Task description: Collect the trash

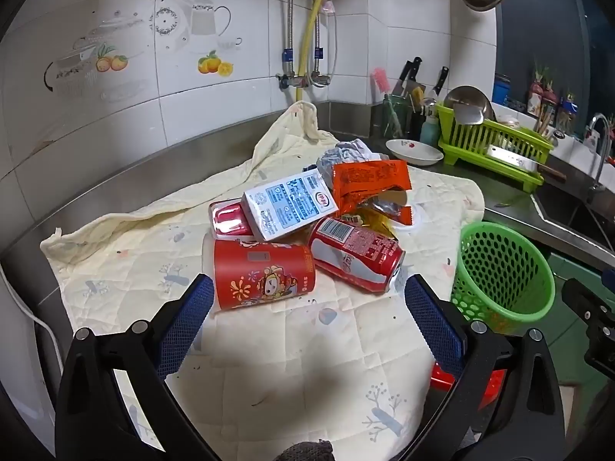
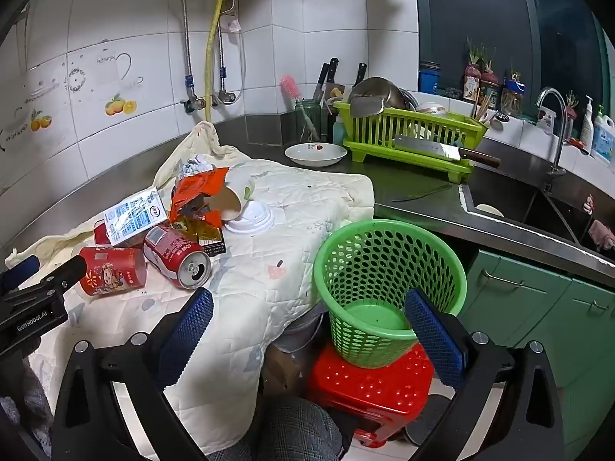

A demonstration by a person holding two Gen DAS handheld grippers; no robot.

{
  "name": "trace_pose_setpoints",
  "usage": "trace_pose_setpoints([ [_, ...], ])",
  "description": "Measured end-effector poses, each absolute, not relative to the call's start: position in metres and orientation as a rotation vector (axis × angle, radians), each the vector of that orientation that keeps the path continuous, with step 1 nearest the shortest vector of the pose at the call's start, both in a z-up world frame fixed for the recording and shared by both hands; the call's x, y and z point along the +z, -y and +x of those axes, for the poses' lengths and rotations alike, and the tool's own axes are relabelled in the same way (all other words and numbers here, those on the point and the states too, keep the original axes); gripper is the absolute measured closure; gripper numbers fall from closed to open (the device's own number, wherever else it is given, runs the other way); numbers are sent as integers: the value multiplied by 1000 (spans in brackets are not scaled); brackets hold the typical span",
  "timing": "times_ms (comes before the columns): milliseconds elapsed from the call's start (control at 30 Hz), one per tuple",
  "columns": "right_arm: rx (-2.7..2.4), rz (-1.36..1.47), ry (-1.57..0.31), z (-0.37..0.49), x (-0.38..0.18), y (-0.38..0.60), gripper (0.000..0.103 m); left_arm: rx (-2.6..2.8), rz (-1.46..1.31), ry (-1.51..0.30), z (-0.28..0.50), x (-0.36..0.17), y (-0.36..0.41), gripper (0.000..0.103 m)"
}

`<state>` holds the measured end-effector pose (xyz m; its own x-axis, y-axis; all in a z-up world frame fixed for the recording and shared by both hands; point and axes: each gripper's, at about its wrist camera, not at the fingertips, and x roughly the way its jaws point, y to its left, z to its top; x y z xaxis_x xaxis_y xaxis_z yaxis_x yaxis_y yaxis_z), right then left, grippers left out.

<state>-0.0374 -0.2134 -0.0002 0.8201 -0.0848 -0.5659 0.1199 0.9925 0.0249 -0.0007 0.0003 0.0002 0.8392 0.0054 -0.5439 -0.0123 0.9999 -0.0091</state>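
A pile of trash lies on a cream quilted cloth (image 1: 292, 345): a red paper cup (image 1: 261, 274) on its side, a crushed red cola can (image 1: 357, 255), a white milk carton (image 1: 290, 207), an orange snack wrapper (image 1: 369, 182) and a white lid (image 2: 250, 221). My left gripper (image 1: 307, 307) is open and empty, just in front of the red cup. A green mesh basket (image 2: 380, 288) stands on a red stool (image 2: 369, 392) right of the cloth. My right gripper (image 2: 307, 322) is open and empty, near the basket's left rim.
A green dish rack (image 2: 411, 134) with a cleaver (image 2: 446, 150), a white bowl (image 2: 315, 153) and a knife holder (image 2: 326, 88) stand at the back. A steel sink (image 2: 530, 207) and tap (image 2: 553, 134) are at right, with green cabinets (image 2: 538, 299) below.
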Motion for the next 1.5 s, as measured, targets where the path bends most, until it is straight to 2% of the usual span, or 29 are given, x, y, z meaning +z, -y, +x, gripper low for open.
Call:
trace_pose_setpoints([
  [1500, -99, 55, -616, -32, -5, 209, 6, 15, -14, -600, 7, -7, -2, 5],
])
